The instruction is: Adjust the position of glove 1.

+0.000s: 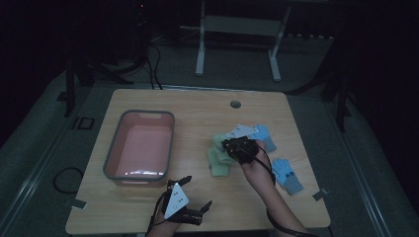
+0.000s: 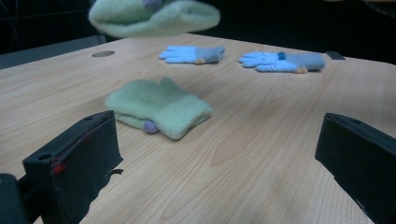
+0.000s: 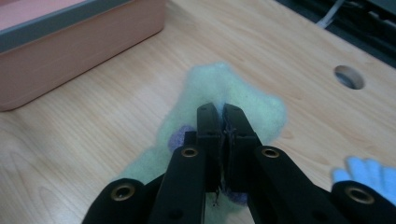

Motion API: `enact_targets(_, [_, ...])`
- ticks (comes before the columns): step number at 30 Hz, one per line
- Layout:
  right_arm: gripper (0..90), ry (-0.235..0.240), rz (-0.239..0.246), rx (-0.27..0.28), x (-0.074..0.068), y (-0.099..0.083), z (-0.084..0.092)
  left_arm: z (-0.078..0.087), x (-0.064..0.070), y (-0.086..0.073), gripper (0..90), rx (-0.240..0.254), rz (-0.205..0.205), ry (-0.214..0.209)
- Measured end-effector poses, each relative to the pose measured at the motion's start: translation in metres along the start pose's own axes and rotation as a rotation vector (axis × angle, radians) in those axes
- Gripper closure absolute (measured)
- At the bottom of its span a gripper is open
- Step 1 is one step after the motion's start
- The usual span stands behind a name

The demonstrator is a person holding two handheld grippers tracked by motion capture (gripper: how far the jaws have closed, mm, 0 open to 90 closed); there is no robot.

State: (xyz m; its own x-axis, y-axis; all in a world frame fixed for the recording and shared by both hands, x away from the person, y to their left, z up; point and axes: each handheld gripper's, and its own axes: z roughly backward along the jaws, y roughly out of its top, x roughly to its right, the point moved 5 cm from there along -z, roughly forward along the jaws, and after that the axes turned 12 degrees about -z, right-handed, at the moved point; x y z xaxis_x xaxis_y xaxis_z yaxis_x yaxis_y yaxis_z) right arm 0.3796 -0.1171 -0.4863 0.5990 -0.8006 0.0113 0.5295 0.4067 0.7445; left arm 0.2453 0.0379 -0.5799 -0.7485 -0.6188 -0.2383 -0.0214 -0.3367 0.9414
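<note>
My right gripper [image 3: 220, 112] is shut on a pale green glove [image 3: 224, 84] and holds it off the wooden table [image 1: 197, 106]; in the high view this gripper [image 1: 226, 146] is right of centre. From the left gripper view the lifted glove [image 2: 154, 16] hangs at the top. A second green glove [image 2: 159, 109] lies folded on the table below it [image 1: 217, 167]. Two blue gloves [image 2: 194, 53] [image 2: 282, 61] lie farther off. My left gripper [image 1: 197, 192] rests near the front edge, its jaws open with nothing between them [image 2: 215, 158].
A pink bin with a grey rim [image 1: 170, 143] stands on the table's left half, with nothing inside. A round cable hole [image 1: 235, 104] is near the far edge. The blue gloves [image 1: 263, 133] [image 1: 289, 177] lie to the right of my right hand.
</note>
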Motion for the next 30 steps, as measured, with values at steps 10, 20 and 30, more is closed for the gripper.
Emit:
enact_targets(10, [86.8,0.012,-0.002,-0.044,-0.011,-0.017,-0.022,0.000,0.000,0.000,0.0,-0.001,-0.004,-0.003])
enact_targets(20, [86.8,0.011,-0.003,-0.092,-0.013,-0.037,-0.041,0.000,0.000,0.000,0.0,0.000,-0.002,-0.004])
enact_targets(30, [86.0,0.031,-0.020,-0.126,-0.012,-0.054,-0.054,0.000,0.000,0.000,0.0,-0.003,0.005,-0.007])
